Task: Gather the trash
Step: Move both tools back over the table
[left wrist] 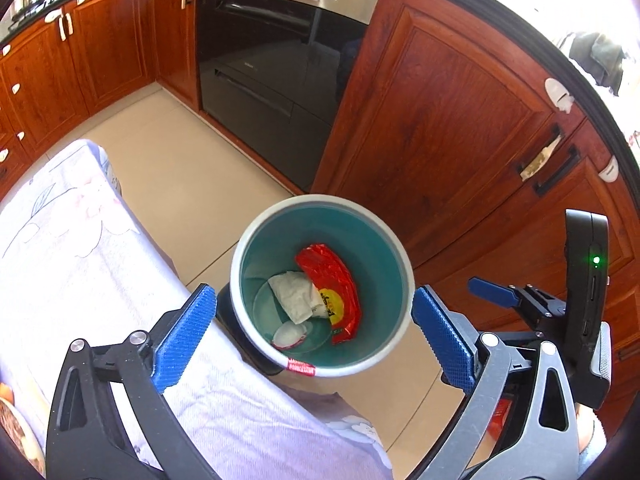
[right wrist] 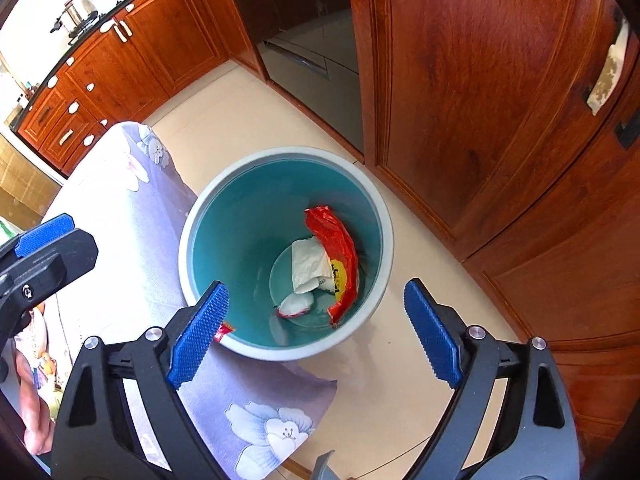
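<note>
Both my grippers, left [left wrist: 314, 320] and right [right wrist: 316, 332], spread empty above teal bin [right wrist: 224, 220], red wrapper [right wrist: 338, 252], crumpled tissue [right wrist: 308, 266] inside, floral-clothed table [right wrist: 132, 240] touching bin, wooden cabinets [right wrist: 480, 100] behind.

oven [left wrist: 280, 60] | wooden cabinets [left wrist: 460, 120] | floral tablecloth [right wrist: 132, 208] | tiled floor [left wrist: 180, 140]

Round bin [left wrist: 248, 248] [right wrist: 224, 208], pale grey rim, teal inside, upright on the floor, open top, just beside the cloth-covered bench edge. Inside at the bottom: red-and-yellow snack wrapper [left wrist: 334, 280] [right wrist: 338, 252] leaning along the right wall, crumpled white paper [left wrist: 294, 294] [right wrist: 308, 266] touching its left side, small white-and-red piece [left wrist: 289, 336] [right wrist: 295, 305] nearer the front. Small red label [left wrist: 301, 368] [right wrist: 222, 331] at the bin's near rim.
</note>
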Motion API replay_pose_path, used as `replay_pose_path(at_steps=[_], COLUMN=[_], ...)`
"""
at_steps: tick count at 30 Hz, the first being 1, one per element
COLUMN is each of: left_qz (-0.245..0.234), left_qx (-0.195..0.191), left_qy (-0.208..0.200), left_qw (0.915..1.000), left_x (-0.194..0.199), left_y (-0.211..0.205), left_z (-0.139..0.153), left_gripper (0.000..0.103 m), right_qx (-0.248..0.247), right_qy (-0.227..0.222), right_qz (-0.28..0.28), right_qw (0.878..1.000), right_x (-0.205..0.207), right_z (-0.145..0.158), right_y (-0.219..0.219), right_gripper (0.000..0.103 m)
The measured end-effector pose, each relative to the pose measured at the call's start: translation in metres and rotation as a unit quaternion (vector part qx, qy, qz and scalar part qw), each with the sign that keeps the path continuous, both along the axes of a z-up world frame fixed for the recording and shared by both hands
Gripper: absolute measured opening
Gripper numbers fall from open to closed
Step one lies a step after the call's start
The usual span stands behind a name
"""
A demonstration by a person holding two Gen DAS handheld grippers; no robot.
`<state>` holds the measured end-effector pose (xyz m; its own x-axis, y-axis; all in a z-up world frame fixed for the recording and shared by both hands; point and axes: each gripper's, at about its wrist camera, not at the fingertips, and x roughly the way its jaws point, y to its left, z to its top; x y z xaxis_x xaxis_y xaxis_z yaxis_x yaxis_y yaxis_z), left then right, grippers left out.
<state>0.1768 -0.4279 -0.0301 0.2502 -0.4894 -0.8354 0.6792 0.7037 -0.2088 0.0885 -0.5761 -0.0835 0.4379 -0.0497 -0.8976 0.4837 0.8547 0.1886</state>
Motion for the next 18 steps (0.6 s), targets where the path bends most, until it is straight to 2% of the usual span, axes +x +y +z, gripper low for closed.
replay_pose_path(at_steps=[5,11,18], left_qz=[0.005,0.016,0.036], left_qx=[-0.001,-0.001,0.015], left_qy=[-0.007,-0.013,-0.032], left_qw=[1.0,0.9998,0.9987], left_x=[-0.012,-0.025,-0.039], left_y=[0.017,0.043,0.093], left_z=[0.011,0.021,0.034], left_gripper=[0.099,0.099,0.099], right_qx=[-0.005,-0.01,-0.007], right_qy=[-0.011,-0.024,-0.036], right_qz=[0.008,0.018,0.046], right_qw=[1.0,0.999,0.998], right_x=[-0.009,-0.018,-0.023], right_z=[0.013,0.029,0.043], right_y=[0.013,0.033,0.071], right_gripper=[0.089,0.09,0.09])
